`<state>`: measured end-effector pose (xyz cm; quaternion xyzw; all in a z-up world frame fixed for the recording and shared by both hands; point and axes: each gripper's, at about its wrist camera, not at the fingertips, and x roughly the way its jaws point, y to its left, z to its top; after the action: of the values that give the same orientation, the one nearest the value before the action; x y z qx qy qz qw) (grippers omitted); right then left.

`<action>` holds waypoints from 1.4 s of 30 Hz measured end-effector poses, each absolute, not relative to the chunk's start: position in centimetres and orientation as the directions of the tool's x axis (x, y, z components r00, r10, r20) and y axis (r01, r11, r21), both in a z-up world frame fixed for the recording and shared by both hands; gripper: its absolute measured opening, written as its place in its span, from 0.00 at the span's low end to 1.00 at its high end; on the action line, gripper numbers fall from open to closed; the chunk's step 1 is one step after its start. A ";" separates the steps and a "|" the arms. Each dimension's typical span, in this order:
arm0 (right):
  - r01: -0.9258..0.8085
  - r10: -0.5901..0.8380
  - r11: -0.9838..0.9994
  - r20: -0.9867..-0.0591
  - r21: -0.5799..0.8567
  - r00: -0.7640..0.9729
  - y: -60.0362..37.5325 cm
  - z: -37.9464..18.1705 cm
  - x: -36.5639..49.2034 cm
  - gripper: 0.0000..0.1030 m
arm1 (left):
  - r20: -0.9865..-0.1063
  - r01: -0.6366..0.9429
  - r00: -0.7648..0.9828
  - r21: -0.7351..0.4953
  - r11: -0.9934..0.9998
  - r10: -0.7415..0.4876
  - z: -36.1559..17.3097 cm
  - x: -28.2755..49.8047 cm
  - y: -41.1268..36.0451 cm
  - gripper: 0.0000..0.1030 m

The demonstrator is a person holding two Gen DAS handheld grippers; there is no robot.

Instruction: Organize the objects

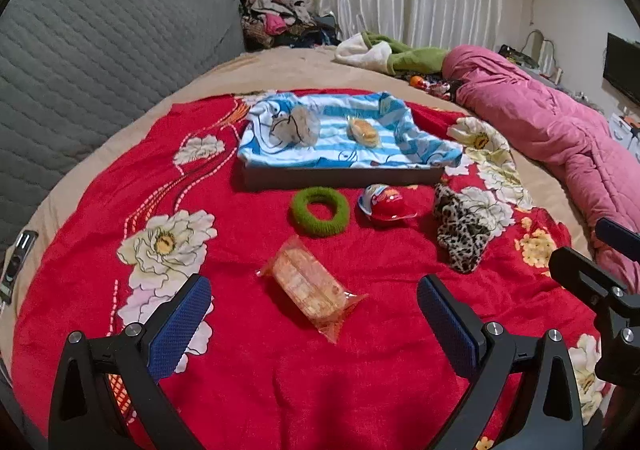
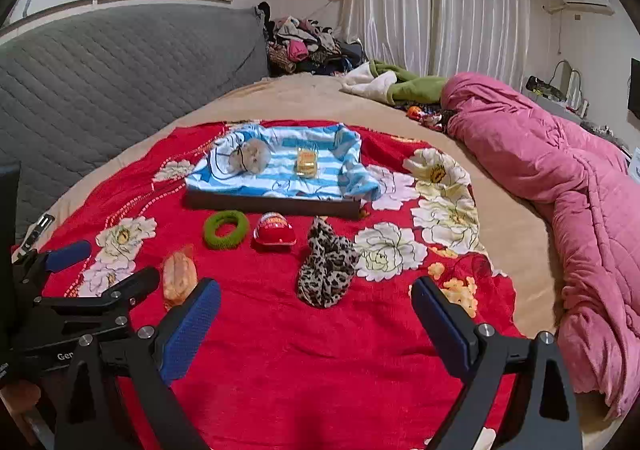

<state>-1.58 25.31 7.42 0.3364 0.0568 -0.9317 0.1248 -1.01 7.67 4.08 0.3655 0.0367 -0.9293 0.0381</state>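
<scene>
A shallow box lined with a blue striped cloth (image 1: 340,154) (image 2: 276,178) sits on the red flowered blanket; a pale fluffy item (image 1: 296,126) and a wrapped bun (image 1: 363,132) lie in it. In front of it lie a green ring scrunchie (image 1: 320,211) (image 2: 226,229), a small red cap (image 1: 386,204) (image 2: 275,236), a leopard scrunchie (image 1: 460,234) (image 2: 326,270) and an orange snack packet (image 1: 310,288) (image 2: 179,276). My left gripper (image 1: 314,326) is open, just short of the packet. My right gripper (image 2: 316,322) is open, just short of the leopard scrunchie.
A pink quilt (image 1: 560,138) lies along the right side of the bed. A grey quilted headboard (image 1: 100,62) stands on the left. Clothes (image 1: 280,16) are piled at the far end. A remote (image 1: 16,262) lies at the left edge.
</scene>
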 end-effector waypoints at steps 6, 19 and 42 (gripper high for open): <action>0.265 -0.189 -0.964 -0.657 -0.017 -0.730 25.5 6.0 -2.3 0.94 | -0.694 0.098 -0.719 -0.049 -0.994 -0.037 3.0 -1.5 7.7 1.00; 0.258 -0.183 -0.966 -0.684 -0.008 -0.706 26.0 4.1 -3.8 0.94 | -0.722 0.103 -0.692 -0.052 -0.993 -0.034 1.2 -2.9 7.9 1.00; 0.235 -0.175 -0.972 -0.722 0.018 -0.670 26.4 1.0 -8.2 0.94 | -0.766 0.138 -0.643 -0.086 -0.987 -0.023 -1.9 -6.2 7.6 1.00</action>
<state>-8.17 26.35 1.00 0.3904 0.0384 -0.9129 0.1125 -6.22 7.57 -1.92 0.4203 0.0684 -0.9037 0.0443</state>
